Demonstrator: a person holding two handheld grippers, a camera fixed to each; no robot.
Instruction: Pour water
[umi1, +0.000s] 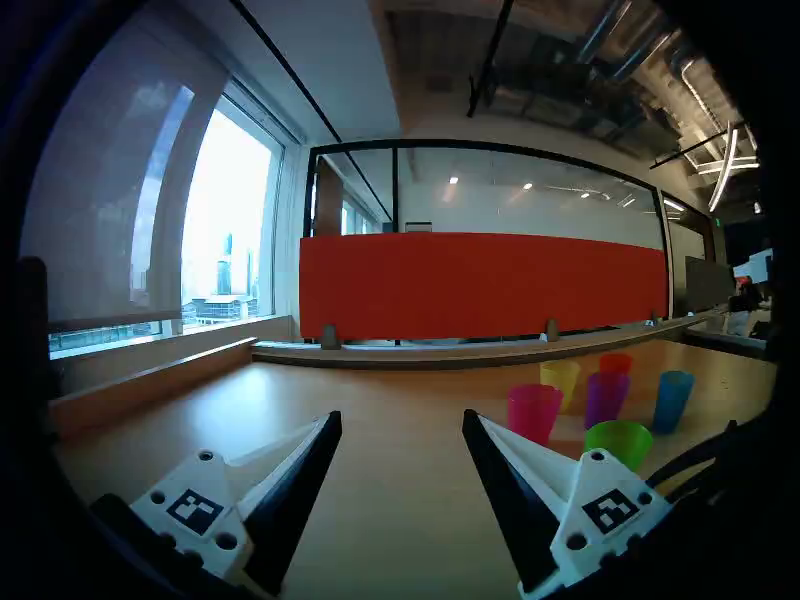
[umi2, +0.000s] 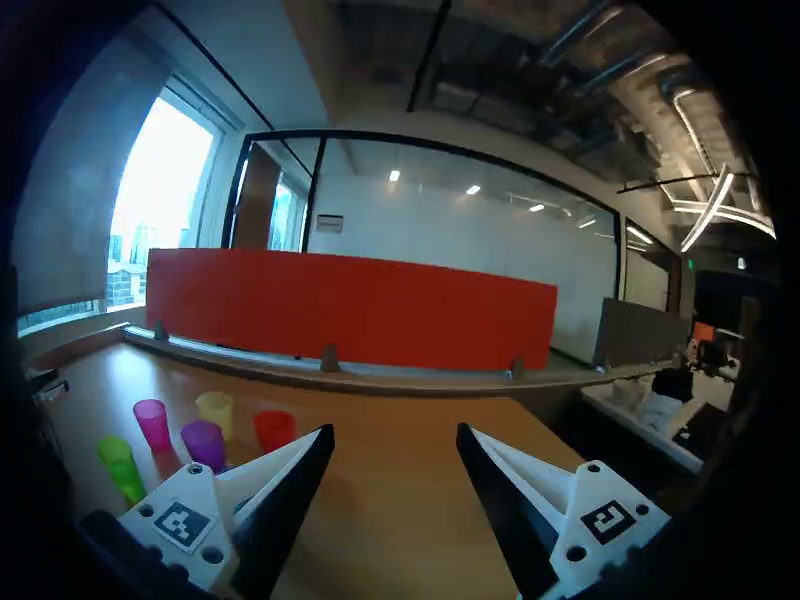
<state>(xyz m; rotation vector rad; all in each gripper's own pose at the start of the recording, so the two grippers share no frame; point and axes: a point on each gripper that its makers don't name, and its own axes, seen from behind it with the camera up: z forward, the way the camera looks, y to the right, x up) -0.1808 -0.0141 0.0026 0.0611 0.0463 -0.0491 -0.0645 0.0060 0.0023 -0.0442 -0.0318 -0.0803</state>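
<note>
Several coloured plastic cups stand on the wooden table (umi1: 400, 410). In the left gripper view a pink cup (umi1: 532, 412), a yellow cup (umi1: 560, 381), a purple cup (umi1: 606, 397), a red cup (umi1: 615, 363), a blue cup (umi1: 672, 400) and a green cup (umi1: 618, 441) cluster ahead to the right. My left gripper (umi1: 400, 425) is open, with nothing between its fingers. In the right gripper view the green cup (umi2: 121, 467), pink cup (umi2: 153, 424), purple cup (umi2: 204, 444), yellow cup (umi2: 215, 413) and red cup (umi2: 273, 430) stand at the left. My right gripper (umi2: 395, 435) is open above bare table.
A red divider panel (umi1: 480, 285) runs along the table's far edge. Large windows (umi1: 215, 240) line the left wall. Another desk with equipment (umi2: 670, 395) stands off to the right, beyond the table's edge.
</note>
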